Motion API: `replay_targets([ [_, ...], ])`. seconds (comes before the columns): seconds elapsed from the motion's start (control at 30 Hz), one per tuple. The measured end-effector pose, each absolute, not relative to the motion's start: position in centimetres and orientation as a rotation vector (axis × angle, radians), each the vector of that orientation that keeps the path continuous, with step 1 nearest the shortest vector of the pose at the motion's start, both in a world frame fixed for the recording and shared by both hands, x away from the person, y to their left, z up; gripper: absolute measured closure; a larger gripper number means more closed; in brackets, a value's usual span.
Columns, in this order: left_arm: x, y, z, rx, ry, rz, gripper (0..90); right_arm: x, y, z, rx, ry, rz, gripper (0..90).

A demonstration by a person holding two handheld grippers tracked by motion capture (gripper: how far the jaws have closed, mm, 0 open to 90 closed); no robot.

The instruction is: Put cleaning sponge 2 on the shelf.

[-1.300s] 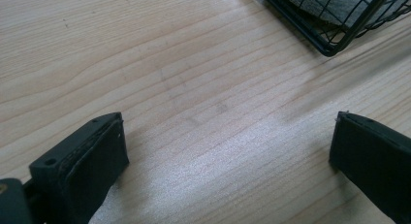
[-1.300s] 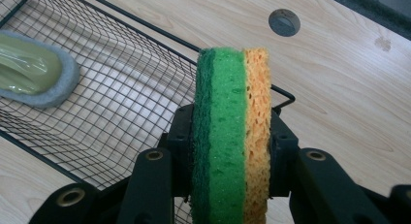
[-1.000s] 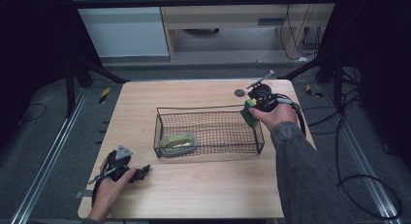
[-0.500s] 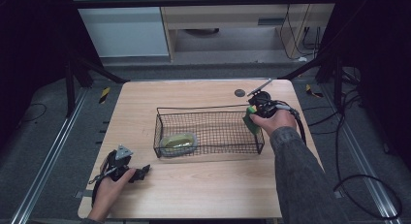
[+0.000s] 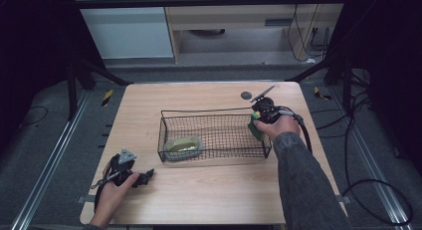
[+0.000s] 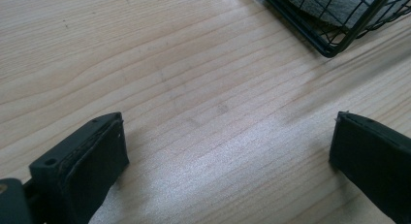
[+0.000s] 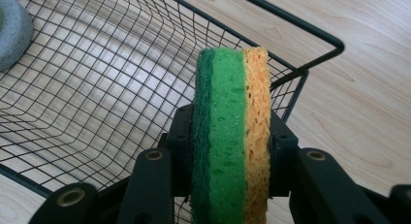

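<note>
A black wire basket [image 5: 214, 133] stands mid-table, with a grey-and-yellow-green sponge [image 5: 182, 146] lying at its left end. My right gripper [image 5: 256, 126] is shut on a green-and-yellow sponge [image 7: 231, 132], held upright on edge over the basket's right end [image 7: 295, 76]. The same sponge [image 5: 255, 129] shows at the basket's right wall in the high view. My left gripper [image 5: 145, 177] rests on the table near the front left corner, jaws wide open over bare wood [image 6: 218, 112], with nothing between them. A basket corner [image 6: 334, 44] lies just beyond it.
A small dark round disc [image 5: 246, 95] lies on the table behind the basket. The table edge [image 5: 209, 223] runs along the front. Cables [image 5: 348, 155] trail on the floor to the right.
My right gripper has moved down and toward the front with the sponge, from behind the basket's right rim to over its right end. The left gripper has stayed put.
</note>
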State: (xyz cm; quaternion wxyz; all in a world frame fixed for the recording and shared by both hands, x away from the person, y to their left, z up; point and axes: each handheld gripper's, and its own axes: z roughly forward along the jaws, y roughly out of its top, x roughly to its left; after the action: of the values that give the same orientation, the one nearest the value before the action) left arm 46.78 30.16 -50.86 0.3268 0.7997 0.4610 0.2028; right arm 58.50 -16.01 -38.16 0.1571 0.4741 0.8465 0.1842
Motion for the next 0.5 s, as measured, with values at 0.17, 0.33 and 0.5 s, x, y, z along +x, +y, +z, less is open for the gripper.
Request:
replay_targets([
  [0.17, 46.8, 30.2, -50.9, 2.095, 1.207, 0.531, 0.0, 58.7, -15.7, -38.8, 1.362, 2.428, 0.513, 63.9],
  [0.33, 46.8, 30.2, -50.9, 2.096, 1.206, 0.530, 0.0, 58.8, -15.7, -39.4, 1.373, 2.432, 0.495, 63.8],
  [0.5, 46.8, 30.2, -50.9, 2.096, 1.206, 0.530, 0.0, 58.9, -15.7, -39.8, 1.375, 2.433, 0.484, 63.8],
])
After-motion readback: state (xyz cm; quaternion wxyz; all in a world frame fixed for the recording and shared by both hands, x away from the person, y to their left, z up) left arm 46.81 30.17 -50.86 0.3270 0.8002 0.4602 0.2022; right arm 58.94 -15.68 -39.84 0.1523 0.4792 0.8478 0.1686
